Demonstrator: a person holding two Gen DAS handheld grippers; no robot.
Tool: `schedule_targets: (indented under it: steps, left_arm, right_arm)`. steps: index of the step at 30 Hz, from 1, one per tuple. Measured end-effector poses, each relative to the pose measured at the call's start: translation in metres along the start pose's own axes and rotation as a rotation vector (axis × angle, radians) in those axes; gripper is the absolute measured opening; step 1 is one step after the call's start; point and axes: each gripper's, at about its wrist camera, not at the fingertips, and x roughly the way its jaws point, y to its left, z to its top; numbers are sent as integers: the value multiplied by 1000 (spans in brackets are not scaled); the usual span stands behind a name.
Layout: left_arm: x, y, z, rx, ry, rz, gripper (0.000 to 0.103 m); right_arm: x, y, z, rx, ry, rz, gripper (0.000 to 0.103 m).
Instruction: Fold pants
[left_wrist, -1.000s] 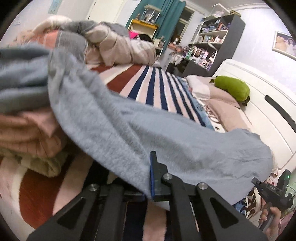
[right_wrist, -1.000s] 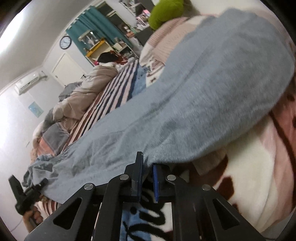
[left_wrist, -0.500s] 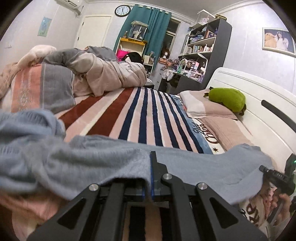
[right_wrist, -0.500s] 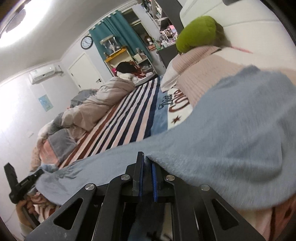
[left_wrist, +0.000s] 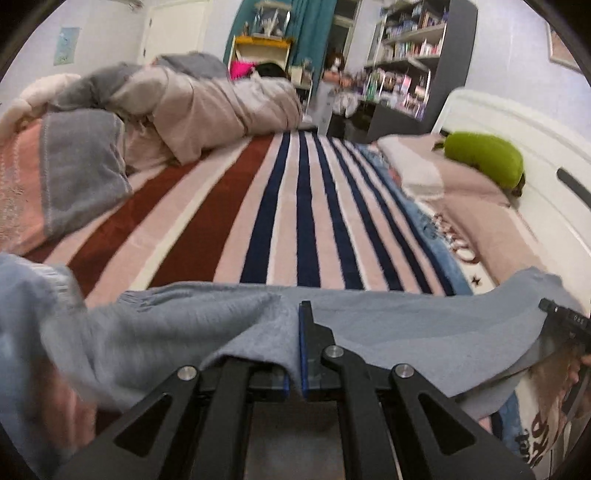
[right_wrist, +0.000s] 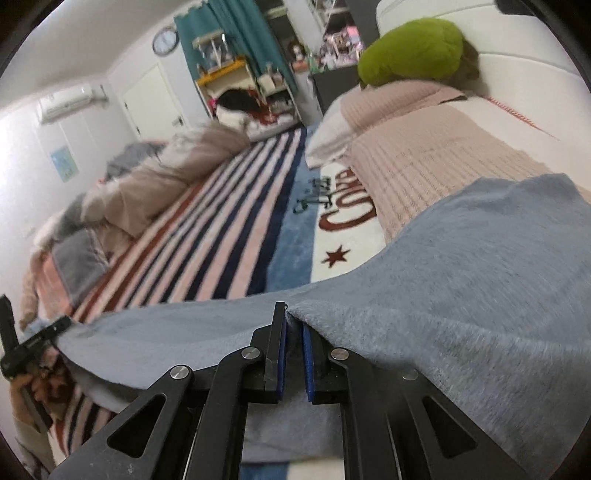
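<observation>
The grey-blue fleece pants (left_wrist: 388, 328) hang stretched between my two grippers above the striped bed. My left gripper (left_wrist: 293, 332) is shut on the pants' near edge; cloth drapes over its left finger and bunches to the left. My right gripper (right_wrist: 293, 332) is shut on the other end of the pants (right_wrist: 461, 295), which spread wide to the right and cover its right finger. The right gripper also shows at the right edge of the left wrist view (left_wrist: 565, 325). The left gripper shows at the left edge of the right wrist view (right_wrist: 26, 343).
A striped blanket (left_wrist: 295, 206) covers the bed. A heaped duvet (left_wrist: 207, 107) and a pink-grey folded blanket (left_wrist: 55, 177) lie on the left. Pink pillows (right_wrist: 413, 147) with a green plush (right_wrist: 413, 44) sit against the white headboard (left_wrist: 517, 147). Shelves (left_wrist: 413, 66) stand behind.
Both grippers have lifted the pants off the bed and pulled them taut and level. The cloth edge sits lower in both views, so more of the striped blanket shows.
</observation>
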Motion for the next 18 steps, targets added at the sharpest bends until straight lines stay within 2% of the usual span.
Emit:
schedule_targets:
  steps: [4, 5, 7, 8, 9, 13, 14, 15, 16, 17, 18]
  left_arm:
    - [25, 0, 2, 28, 48, 19, 3]
    - [30, 1, 3, 35, 60, 25, 7]
    - [37, 2, 4, 51, 75, 35, 42]
    - [39, 2, 6, 62, 78, 45, 77]
    - [36, 2, 7, 75, 56, 51, 81]
    - [21, 6, 20, 113, 15, 75, 82]
    - [17, 8, 24, 118, 4, 92, 82]
    - [11, 12, 28, 124, -3, 113, 82]
    - [6, 14, 31, 132, -5, 132, 82]
    - [3, 16, 33, 143, -6, 149, 82]
    - [-1, 19, 35, 158, -6, 172, 82]
  right_arm:
    - [26, 2, 6, -34, 73, -30, 4]
    - [30, 3, 7, -38, 79, -33, 5]
    - [38, 5, 11, -63, 91, -47, 6]
    - [40, 5, 14, -78, 85, -48, 6]
    - [42, 6, 17, -86, 82, -49, 6]
    - [51, 8, 30, -123, 99, -48, 7]
    - [54, 10, 33, -135, 109, -50, 12]
    - [57, 13, 35, -150, 122, -48, 24]
    - [60, 16, 37, -173, 148, -41, 32]
    - [62, 19, 36, -192, 166, -31, 46]
    - [64, 23, 36, -214, 186, -28, 54]
